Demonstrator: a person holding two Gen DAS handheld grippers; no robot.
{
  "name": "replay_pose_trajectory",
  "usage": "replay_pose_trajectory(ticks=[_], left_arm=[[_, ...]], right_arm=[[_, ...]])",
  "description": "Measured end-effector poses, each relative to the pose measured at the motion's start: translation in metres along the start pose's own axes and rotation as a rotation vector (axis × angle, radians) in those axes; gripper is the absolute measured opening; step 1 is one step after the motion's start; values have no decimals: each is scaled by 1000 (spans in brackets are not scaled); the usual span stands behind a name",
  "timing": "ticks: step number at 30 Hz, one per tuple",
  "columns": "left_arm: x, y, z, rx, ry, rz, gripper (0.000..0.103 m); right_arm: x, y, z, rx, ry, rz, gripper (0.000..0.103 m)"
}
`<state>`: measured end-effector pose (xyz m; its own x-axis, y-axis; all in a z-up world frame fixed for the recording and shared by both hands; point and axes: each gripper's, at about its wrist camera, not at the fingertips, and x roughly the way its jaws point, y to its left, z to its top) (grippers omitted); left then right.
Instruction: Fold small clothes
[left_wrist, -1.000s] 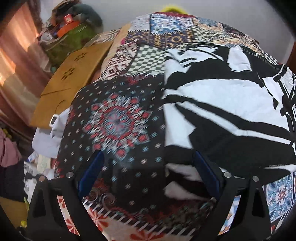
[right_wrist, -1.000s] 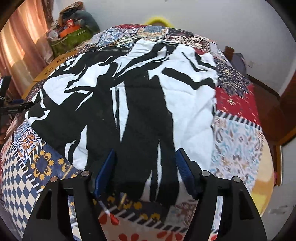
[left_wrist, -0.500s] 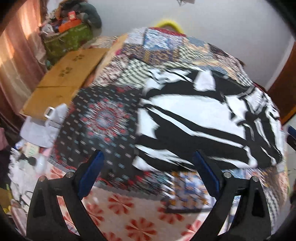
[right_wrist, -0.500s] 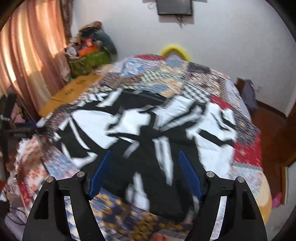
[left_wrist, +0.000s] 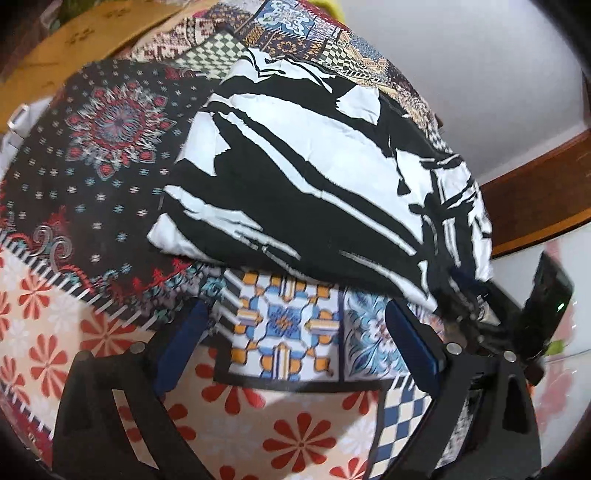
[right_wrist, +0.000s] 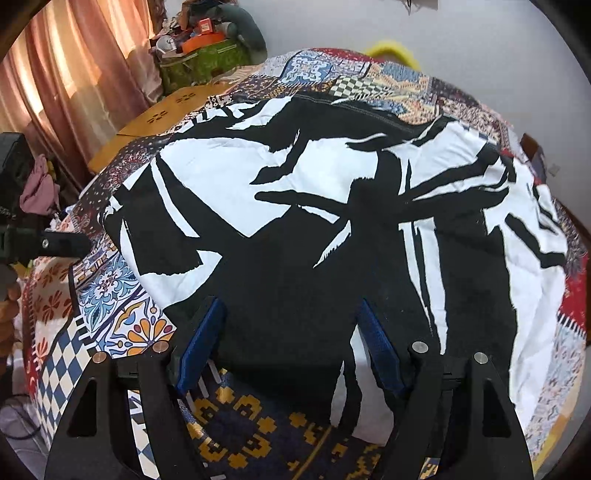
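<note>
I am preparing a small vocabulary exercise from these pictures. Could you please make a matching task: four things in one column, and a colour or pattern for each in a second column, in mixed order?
Things:
1. garment
2. curtain
3. finger pads of the right tool
4. bedspread

Descriptions:
a. blue
b. black and white
c. many-coloured patchwork
d. pinkish

Pairs: 1-b, 2-d, 3-a, 4-c
</note>
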<state>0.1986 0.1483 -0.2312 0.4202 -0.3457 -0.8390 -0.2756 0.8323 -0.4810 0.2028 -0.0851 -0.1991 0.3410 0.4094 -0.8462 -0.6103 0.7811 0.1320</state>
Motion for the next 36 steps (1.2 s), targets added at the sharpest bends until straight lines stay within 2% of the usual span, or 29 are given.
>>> replay_pose_trajectory(ticks=[4, 7, 8, 9, 13, 15, 17, 20, 26, 31, 34, 36], left_arm=[[10, 12, 16, -97, 7, -100, 97], [19, 19, 29, -143, -28, -134, 97], [21, 20, 32, -139, -35, -128, 93], [24, 19, 36, -131, -46, -96, 83], [31, 13, 48, -115, -64, 24, 56], [34, 13, 53, -122, -75, 80, 33], [33, 14, 56, -117, -101, 112, 21], [23, 14, 51, -87, -146, 154, 17], [-22, 15, 39, 8, -272, 319, 14], [-64, 12, 39, 84, -400, 488, 13], [-77, 3, 44, 114, -439, 525, 12], [-82, -11, 49, 137, -464, 521, 12]], right_arm=[[4, -4, -2, 23, 16, 31, 72], [5, -4, -3, 29, 19, 37, 72], [5, -4, -3, 29, 20, 38, 72], [5, -4, -3, 31, 21, 39, 72], [5, -4, -3, 35, 24, 43, 72], [5, -3, -2, 36, 24, 41, 72], [4, -2, -2, 37, 24, 33, 72], [-3, 0, -4, 32, 16, 31, 72], [-30, -13, -8, 47, -41, 4, 72], [-47, -39, -18, 82, -72, -90, 72], [-40, -53, -25, 119, -51, -132, 72], [-30, -58, -30, 126, -17, -132, 72]])
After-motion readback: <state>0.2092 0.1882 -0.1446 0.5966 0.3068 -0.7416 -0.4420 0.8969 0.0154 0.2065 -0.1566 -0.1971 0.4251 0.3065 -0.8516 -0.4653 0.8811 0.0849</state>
